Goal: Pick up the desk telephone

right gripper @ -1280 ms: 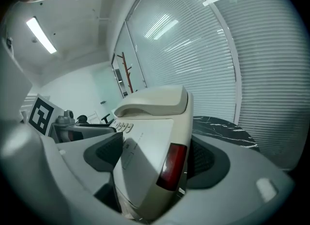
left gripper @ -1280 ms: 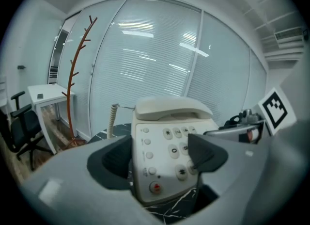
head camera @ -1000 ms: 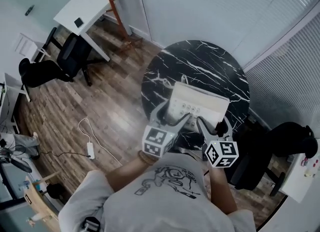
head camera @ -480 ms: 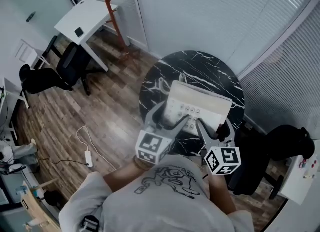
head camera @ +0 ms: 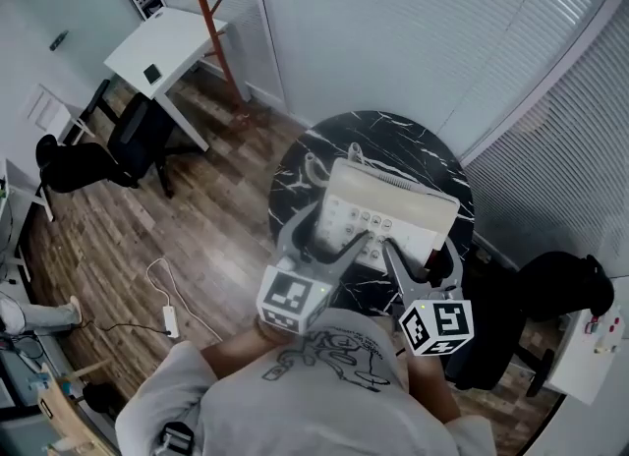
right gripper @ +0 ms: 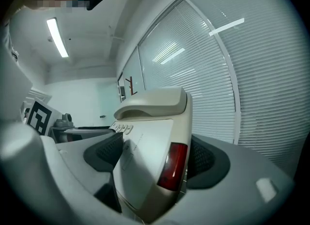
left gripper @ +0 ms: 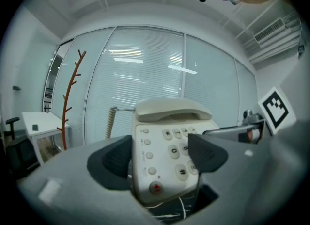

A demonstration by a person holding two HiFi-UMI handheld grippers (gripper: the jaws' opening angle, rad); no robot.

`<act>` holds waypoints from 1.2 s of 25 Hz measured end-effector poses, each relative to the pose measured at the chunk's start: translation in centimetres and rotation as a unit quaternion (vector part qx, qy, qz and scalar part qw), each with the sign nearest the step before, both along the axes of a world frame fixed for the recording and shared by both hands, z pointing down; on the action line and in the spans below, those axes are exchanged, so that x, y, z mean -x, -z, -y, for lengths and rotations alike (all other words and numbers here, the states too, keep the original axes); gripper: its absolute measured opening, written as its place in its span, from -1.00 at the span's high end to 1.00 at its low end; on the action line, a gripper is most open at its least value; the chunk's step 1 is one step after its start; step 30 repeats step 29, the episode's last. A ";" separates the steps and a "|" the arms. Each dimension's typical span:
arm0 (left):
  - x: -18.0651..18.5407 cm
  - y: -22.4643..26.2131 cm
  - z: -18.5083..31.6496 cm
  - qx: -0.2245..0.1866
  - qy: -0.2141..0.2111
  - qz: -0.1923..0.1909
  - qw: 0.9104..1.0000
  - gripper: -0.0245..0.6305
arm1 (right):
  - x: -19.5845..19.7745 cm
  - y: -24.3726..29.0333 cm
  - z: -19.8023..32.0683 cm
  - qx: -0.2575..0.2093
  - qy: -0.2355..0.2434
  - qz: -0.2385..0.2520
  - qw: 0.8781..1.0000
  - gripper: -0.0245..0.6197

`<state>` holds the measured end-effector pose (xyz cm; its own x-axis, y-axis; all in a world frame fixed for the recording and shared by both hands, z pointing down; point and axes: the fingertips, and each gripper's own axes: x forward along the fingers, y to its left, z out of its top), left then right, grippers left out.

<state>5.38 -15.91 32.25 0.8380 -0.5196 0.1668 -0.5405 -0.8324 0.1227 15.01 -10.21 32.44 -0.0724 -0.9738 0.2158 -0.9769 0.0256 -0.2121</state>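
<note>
The beige desk telephone [head camera: 388, 210] hangs over the round black marble table [head camera: 393, 130], its handset on the cradle and a coiled cord at its back left. My left gripper [head camera: 334, 233] is shut on its near left corner, and in the left gripper view the keypad of the telephone [left gripper: 167, 146] fills the gap between the pads [left gripper: 114, 158]. My right gripper [head camera: 418, 253] is shut on its near right side. In the right gripper view the telephone [right gripper: 150, 141], with its red side panel, is clamped between both pads [right gripper: 208, 158].
Window blinds [head camera: 413, 22] close off the far side. A wooden coat rack [head camera: 211, 22] and a white desk [head camera: 162, 41] stand at the far left, with black office chairs [head camera: 128, 140] beside them. Another black chair [head camera: 550, 297] is at the right. A power strip [head camera: 169, 321] lies on the wood floor.
Both grippers stay shut on the telephone. It now sits a little higher in the head view and looks larger against the table, lifted and tilted.
</note>
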 end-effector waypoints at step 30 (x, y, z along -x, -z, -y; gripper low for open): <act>-0.5 0.5 -0.9 -0.002 0.001 -0.001 1.000 -0.18 | -0.4 0.1 -0.9 -0.008 -0.004 0.009 1.000 -0.32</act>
